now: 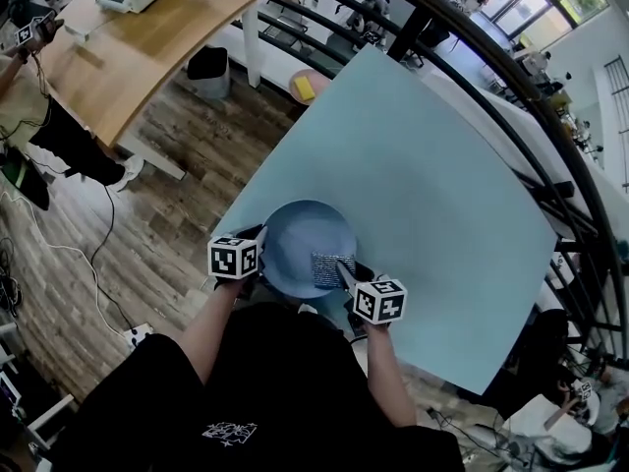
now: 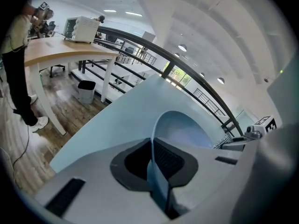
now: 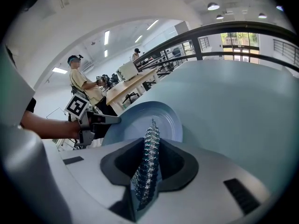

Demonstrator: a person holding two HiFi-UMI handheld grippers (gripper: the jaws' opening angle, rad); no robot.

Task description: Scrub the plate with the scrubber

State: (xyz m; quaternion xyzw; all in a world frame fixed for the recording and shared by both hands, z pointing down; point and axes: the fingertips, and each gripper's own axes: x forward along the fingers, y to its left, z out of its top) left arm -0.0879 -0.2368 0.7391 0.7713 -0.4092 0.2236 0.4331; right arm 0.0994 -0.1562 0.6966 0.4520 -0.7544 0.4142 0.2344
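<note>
A pale blue plate [image 1: 305,239] rests near the front edge of the light blue table [image 1: 423,185]. My left gripper [image 1: 257,239] is shut on the plate's left rim [image 2: 156,139], which passes between its jaws. My right gripper [image 1: 339,268] is shut on a silvery steel-mesh scrubber [image 1: 325,267], held over the plate's right side. In the right gripper view the scrubber [image 3: 147,164] stands edge-on between the jaws, with the plate [image 3: 140,120] just beyond it and the left gripper [image 3: 96,122] at the plate's far rim.
A wooden table [image 1: 128,47] with a white box stands at the far left, a bin [image 1: 208,70] beside it. A black railing [image 1: 521,96] curves round the table's far side. Cables lie on the wooden floor [image 1: 88,264]. A person [image 3: 81,85] stands in the background.
</note>
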